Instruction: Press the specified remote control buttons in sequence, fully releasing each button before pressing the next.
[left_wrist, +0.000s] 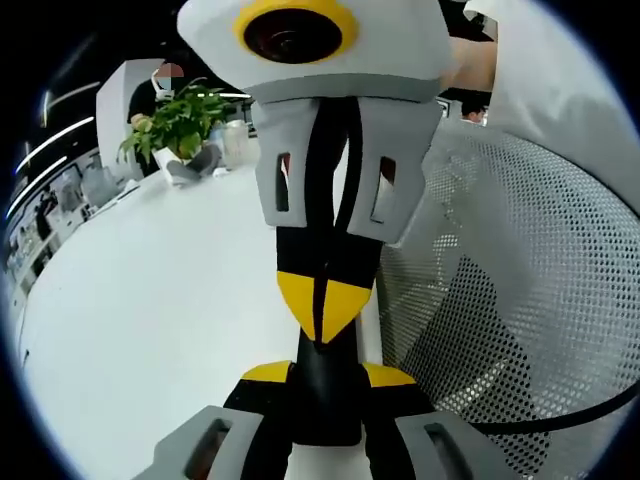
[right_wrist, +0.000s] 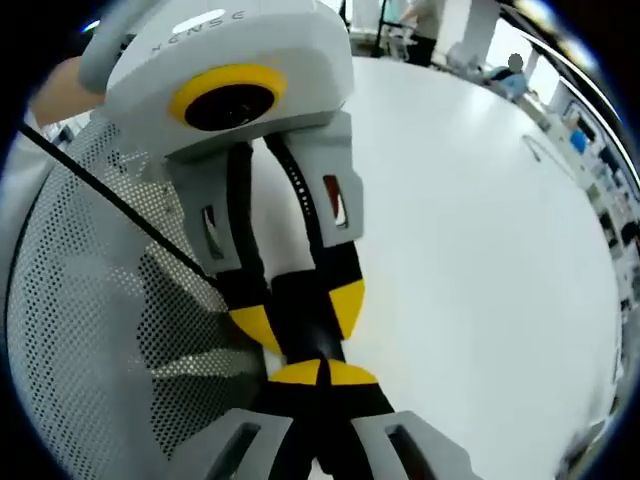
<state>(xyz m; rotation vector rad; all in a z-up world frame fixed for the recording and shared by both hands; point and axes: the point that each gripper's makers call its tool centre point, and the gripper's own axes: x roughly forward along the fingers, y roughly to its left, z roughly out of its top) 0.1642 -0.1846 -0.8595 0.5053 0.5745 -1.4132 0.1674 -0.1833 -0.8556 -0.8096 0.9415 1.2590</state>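
Note:
A slim black remote control (left_wrist: 326, 405) stands between my left gripper's (left_wrist: 326, 376) yellow-tipped jaws, which are shut on its sides. In the right gripper view the same remote (right_wrist: 312, 312) sits between the left gripper's (right_wrist: 300, 312) yellow pads. My right gripper (right_wrist: 320, 374) is shut, its two yellow tips together and touching the remote's face. In the left gripper view the right gripper (left_wrist: 322, 308) comes down from the top, its closed tip resting on the remote. The buttons are hidden under the tips.
A white table (left_wrist: 150, 300) spreads under both grippers. A white mesh chair back (left_wrist: 520, 300), also (right_wrist: 90, 300), stands close beside them, with a black cable (right_wrist: 110, 195) across it. A potted plant (left_wrist: 180, 118) and people sit at the table's far end.

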